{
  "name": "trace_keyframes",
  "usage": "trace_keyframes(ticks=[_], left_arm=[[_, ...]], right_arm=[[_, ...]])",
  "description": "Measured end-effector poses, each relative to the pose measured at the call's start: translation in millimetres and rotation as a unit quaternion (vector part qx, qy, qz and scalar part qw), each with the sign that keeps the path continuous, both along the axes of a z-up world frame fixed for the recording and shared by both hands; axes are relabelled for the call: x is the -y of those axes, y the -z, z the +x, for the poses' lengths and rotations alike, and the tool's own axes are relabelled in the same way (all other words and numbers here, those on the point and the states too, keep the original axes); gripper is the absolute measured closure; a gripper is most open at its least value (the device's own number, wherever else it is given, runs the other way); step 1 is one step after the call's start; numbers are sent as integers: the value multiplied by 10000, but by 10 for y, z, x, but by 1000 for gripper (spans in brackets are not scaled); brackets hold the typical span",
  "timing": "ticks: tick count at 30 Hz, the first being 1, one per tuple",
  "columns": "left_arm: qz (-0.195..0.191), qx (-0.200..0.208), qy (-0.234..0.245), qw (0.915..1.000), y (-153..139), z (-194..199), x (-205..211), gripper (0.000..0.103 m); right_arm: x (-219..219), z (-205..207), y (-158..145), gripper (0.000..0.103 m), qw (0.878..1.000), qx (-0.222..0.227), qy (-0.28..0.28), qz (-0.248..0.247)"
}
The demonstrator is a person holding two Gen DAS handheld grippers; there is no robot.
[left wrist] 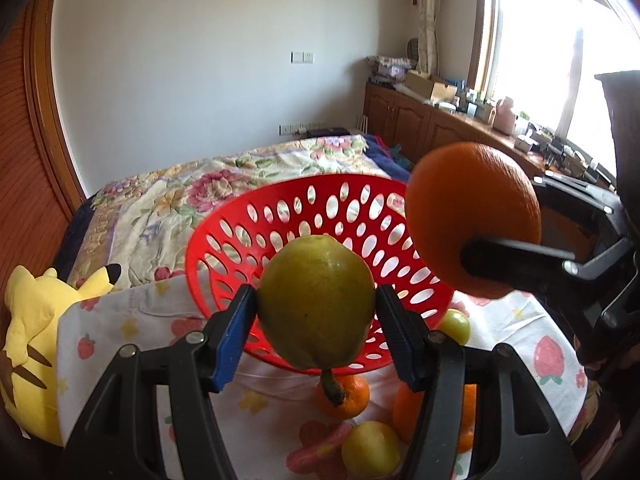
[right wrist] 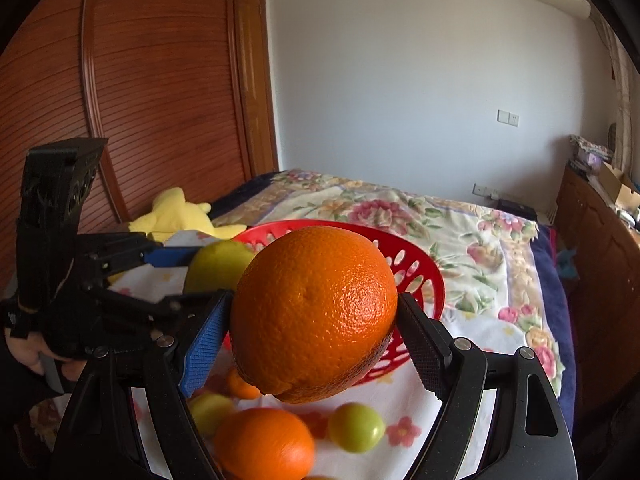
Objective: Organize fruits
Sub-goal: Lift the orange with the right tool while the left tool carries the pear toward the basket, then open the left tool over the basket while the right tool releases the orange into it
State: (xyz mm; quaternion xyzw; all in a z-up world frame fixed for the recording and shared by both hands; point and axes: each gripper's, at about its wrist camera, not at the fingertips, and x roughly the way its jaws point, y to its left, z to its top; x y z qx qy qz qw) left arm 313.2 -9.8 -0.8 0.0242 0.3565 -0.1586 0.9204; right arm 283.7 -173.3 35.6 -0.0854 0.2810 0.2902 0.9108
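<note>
Above the red basket (left wrist: 320, 216) on the bed, the left gripper (left wrist: 316, 312) jaws clamp a pear (left wrist: 316, 300); the right gripper (right wrist: 316, 320) jaws clamp an orange (right wrist: 314, 320).

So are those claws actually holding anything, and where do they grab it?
Yes. The left claw pinches a green pear across its wide middle, stem hanging down. The right claw squeezes a big orange by its sides.

A green-yellow pear (left wrist: 316, 300), stem down, and a large orange (right wrist: 314, 314) hang above the red perforated basket (left wrist: 320, 208).
</note>
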Motion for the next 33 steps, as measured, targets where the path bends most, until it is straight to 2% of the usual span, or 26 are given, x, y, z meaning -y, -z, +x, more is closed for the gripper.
trace_keyframes(ticks=[12,20,23,33], left_arm=[[148,-303,-117,9994,174,153,64,42],[124,-443,-213,9987,228,186,46,42],[139,-265,-274,9992,148,167,28,43],[-165,-1,-400,9991,-64,-9,-214,41]], right_arm=[[-82,378,300,19,9991,-332,-23,-250],[-112,444,409,19,9985,-442,-24,-310],[-126,485,436,19,9982,-489,-6,-335],[-168,633,512,19,9970,-647,46,-411]])
